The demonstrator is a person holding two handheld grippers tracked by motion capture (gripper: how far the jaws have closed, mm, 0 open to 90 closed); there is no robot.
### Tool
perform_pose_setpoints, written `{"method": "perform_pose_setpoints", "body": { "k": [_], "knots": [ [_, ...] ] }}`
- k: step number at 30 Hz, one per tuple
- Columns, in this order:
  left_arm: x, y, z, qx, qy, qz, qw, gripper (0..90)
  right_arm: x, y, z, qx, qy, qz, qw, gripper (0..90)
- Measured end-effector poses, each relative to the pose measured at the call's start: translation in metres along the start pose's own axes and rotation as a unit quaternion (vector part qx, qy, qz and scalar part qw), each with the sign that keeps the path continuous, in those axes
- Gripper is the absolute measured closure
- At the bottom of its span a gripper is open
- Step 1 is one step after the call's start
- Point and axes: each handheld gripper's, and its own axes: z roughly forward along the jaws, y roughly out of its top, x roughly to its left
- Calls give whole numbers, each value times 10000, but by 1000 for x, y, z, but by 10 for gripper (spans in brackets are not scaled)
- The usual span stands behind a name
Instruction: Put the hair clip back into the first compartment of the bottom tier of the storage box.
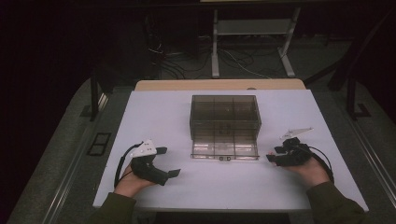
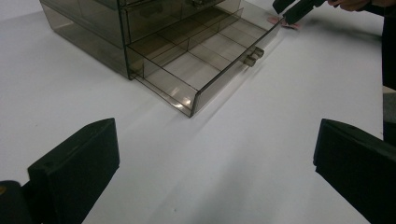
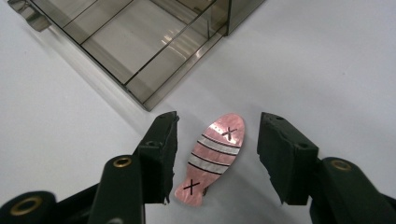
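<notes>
Right gripper (image 3: 217, 158) down low over the tabletop (image 1: 163, 112), jaws parted and sitting either side of a pink fish-shaped clip (image 3: 212, 156). The clip lies flat on the white surface between the two pads, marked with dark stripes across its middle and a small cross at each end. The left jaw looks just beside its edge, the right one stands a little off; neither has a grip on it. In the high view that gripper (image 1: 276, 156) sits near the right edge of the tabletop, just off the front right corner of the open drawer, the person's right hand (image 1: 308, 169) behind it.

Over to the left gripper (image 1: 168, 163), near the front left corner of the tabletop, held in the left hand (image 1: 133, 179). Its jaws are spread wide with nothing between them but bare white surface, as its own view shows (image 2: 215, 158).

In the middle of the tabletop stands a smoky clear drawer box (image 1: 225, 114), its bottom drawer (image 1: 225, 147) pulled out towards the person. The drawer is split by dividers into compartments, and a small handle (image 2: 252, 56) sits on its front wall. From the left gripper view, the other gripper's black jaws (image 2: 299, 8) appear just past the drawer's far corner, with a sliver of pink beneath them.
</notes>
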Motion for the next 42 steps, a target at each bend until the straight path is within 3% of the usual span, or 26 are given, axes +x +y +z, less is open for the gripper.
{"method": "perform_pose_setpoints", "body": {
  "k": [13,42],
  "knots": [
    [0,0,0,-1,-5,8,10000,0,2,-1,5,180,-23,-92,9998,530],
    [0,0,-1,-4,-11,6,10000,0,0,-2,4,198,-7,-211,9996,660]
  ]
}}
